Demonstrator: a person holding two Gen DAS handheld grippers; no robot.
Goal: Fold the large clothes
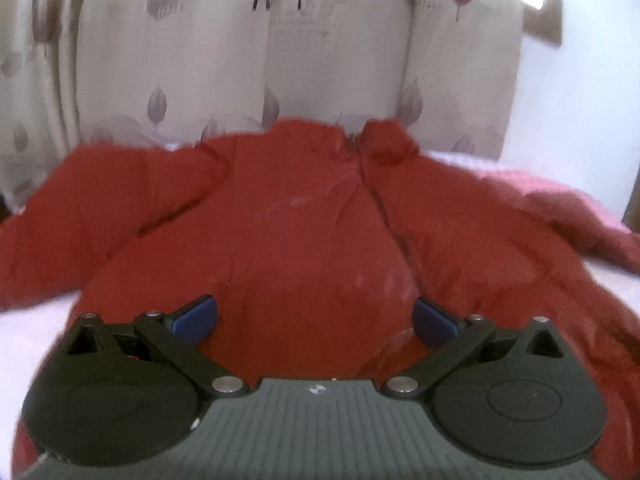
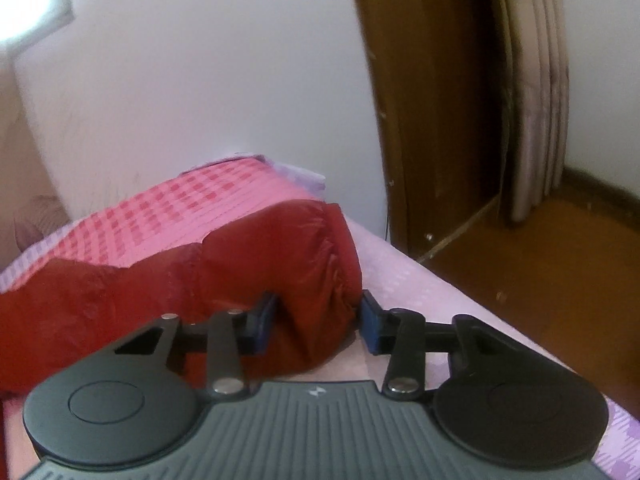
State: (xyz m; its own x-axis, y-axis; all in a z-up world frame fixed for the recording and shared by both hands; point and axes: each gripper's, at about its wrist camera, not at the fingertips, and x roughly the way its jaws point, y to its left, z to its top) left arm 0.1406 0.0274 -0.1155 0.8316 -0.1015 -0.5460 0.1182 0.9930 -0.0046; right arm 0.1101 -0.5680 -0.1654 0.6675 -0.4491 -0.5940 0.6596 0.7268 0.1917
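Nearest the left wrist camera, the left gripper (image 1: 315, 320) hangs low over the jacket (image 1: 304, 216) with its jaws spread wide and nothing between the blue pads (image 1: 196, 318); only the red front panel shows in the gap. That jacket lies front up across the bed (image 1: 24, 332), collar toward the leaf-print curtain (image 1: 180, 60), zip running down the middle, one sleeve stretched out to each side. Further right, in the right wrist view, the right gripper (image 2: 316, 320) stands at a middling gap around the puffy cuff end of a sleeve (image 2: 280, 248). One pad touches the cuff and the other sits at its edge, so it looks like a light hold on the fabric rather than a firm one. Beyond the sleeve lie the pink checked bedspread (image 2: 208, 196) and, past the bed edge, a wooden frame (image 2: 420, 120). My worry is the slick, padded shell: a shallow pinch at the cuff could slip free when the sleeve is carried inward. With the left jaws holding nothing, the body may drag along and skew the fold.
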